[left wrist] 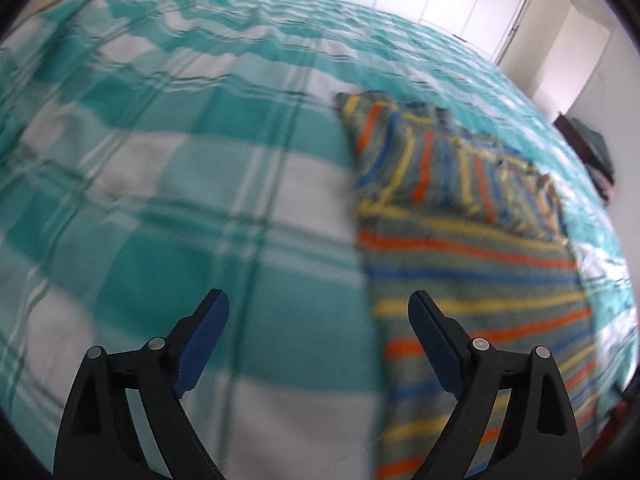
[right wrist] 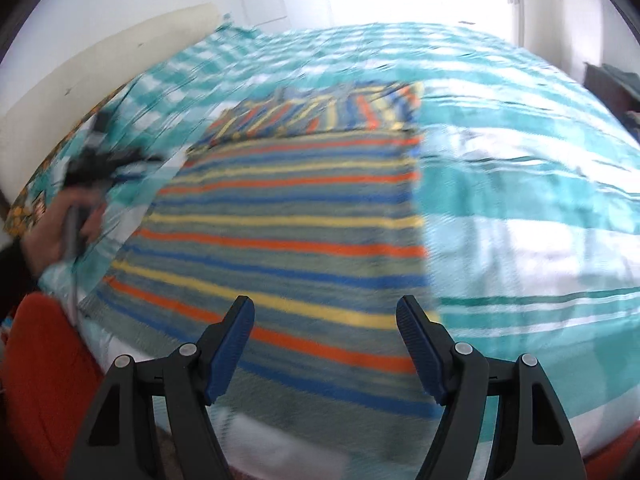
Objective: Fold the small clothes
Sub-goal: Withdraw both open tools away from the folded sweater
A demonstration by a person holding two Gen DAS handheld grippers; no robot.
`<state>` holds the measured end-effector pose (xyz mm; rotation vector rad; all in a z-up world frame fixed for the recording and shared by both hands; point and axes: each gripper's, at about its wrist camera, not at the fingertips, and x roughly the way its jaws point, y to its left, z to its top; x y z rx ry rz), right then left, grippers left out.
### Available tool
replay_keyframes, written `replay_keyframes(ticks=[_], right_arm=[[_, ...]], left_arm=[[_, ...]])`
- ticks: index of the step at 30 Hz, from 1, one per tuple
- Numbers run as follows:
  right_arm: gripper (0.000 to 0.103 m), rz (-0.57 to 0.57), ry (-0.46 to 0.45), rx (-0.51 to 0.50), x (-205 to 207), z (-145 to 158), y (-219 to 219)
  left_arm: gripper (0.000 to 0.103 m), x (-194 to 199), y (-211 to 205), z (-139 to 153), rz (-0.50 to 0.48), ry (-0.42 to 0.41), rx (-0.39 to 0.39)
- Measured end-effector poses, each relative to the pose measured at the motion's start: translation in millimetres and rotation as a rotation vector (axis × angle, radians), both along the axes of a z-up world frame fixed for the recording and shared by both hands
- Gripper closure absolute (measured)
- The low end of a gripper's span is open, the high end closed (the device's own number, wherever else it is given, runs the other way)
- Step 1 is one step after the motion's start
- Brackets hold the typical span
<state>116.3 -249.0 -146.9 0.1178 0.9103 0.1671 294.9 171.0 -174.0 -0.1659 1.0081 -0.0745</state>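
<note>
Striped knit garment, grey-green with orange, yellow and blue bands (right wrist: 288,216), lying flat on teal-and-white checked bed cover (left wrist: 168,184), far part folded over. Judged soft, light, limp; pinching near hem corners advisable. Left hand-held gripper (left wrist: 318,336) hovering open, empty, beside garment's left edge. Right hand-held gripper (right wrist: 325,340) hovering open, empty, above near hem.

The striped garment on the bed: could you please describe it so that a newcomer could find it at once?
Start from the bed cover, a wide spread of teal and white checks. On it lies the striped garment, flat, with its far end folded back over itself. Its narrow orange, yellow and blue stripes on grey-green set it apart from the checks around it.
</note>
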Motion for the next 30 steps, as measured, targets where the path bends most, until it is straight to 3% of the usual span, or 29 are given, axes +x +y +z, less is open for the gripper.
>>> replay_keyframes(ticks=[4,5,7,13,17,19,23,30], right_arm=[[0.03,-0.106,-0.04,-0.034,17,11,-40],[0.03,-0.144,-0.061,-0.055,25,14,-56],[0.03,-0.204,-0.076,-0.095,42,16,-80],[0.03,-0.386,-0.057,-0.16,89,0,-147],[0.029,-0.427,0.029,-0.191,105,-36,-171],[0.016,-0.429,0.086,-0.144,107,-60,-179],[0.0,-0.393,0.095,-0.126,108,-64,-178],[0.0,-0.39,0.115,-0.13,109,-66,-177]], left_arm=[[0.006,-5,6,-20,0.019,-0.021,0.096],[0.001,-3,7,-31,0.01,-0.015,0.095],[0.0,-3,10,-43,-0.003,-0.015,0.076],[0.0,-7,9,-40,-0.002,-0.044,0.09],[0.0,-7,7,-41,-0.002,-0.032,0.094],[0.0,-7,6,-41,-0.003,-0.029,0.104],[0.0,-6,6,-42,-0.003,-0.026,0.103],[0.0,-5,5,-42,-0.002,-0.024,0.112]])
